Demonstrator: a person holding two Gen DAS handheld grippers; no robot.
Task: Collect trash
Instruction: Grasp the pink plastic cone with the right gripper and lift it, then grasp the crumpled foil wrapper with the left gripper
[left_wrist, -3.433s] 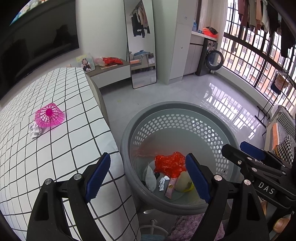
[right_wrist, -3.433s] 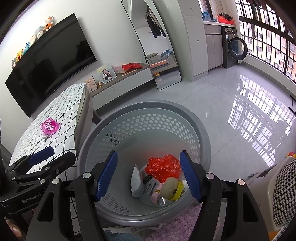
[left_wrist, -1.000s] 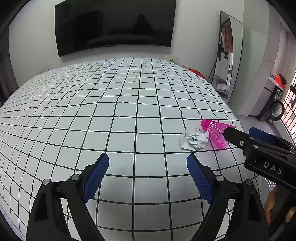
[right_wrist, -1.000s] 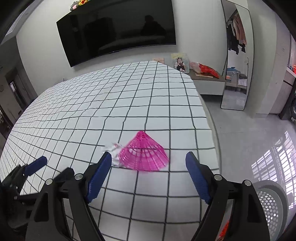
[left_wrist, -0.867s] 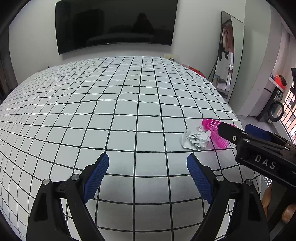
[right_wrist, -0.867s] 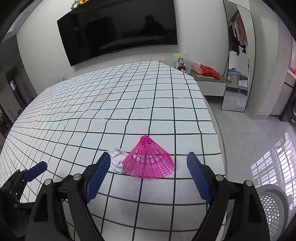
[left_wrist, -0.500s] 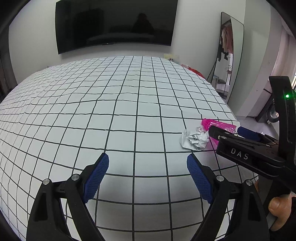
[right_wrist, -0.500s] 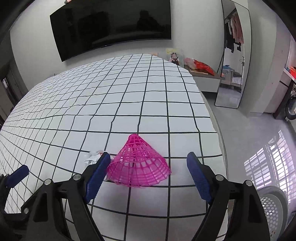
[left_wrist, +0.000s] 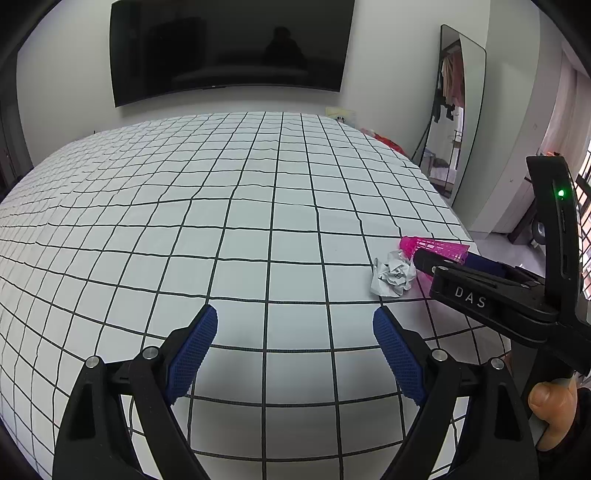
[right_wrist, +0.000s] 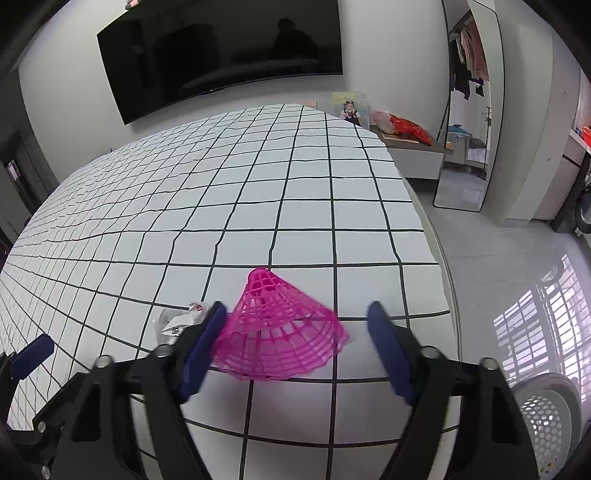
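In the left wrist view, the left gripper (left_wrist: 295, 343) is hovering over the white black-gridded bedsheet (left_wrist: 221, 221) with its blue pads spread wide and nothing between them. A crumpled paper scrap (left_wrist: 391, 275) is lying ahead to the right, just beside the pink mesh cone (left_wrist: 436, 247). The right gripper (left_wrist: 443, 264) is reaching in around the cone.

In the right wrist view, the right gripper (right_wrist: 297, 332) is closing its jaws around the pink mesh cone (right_wrist: 280, 332); the left pad is touching the cone's edge, while the right pad is standing clear. The crumpled paper scrap (right_wrist: 177, 319) is lying just left of the left finger. A grey perforated laundry basket (right_wrist: 546, 417) is standing on the floor at lower right.
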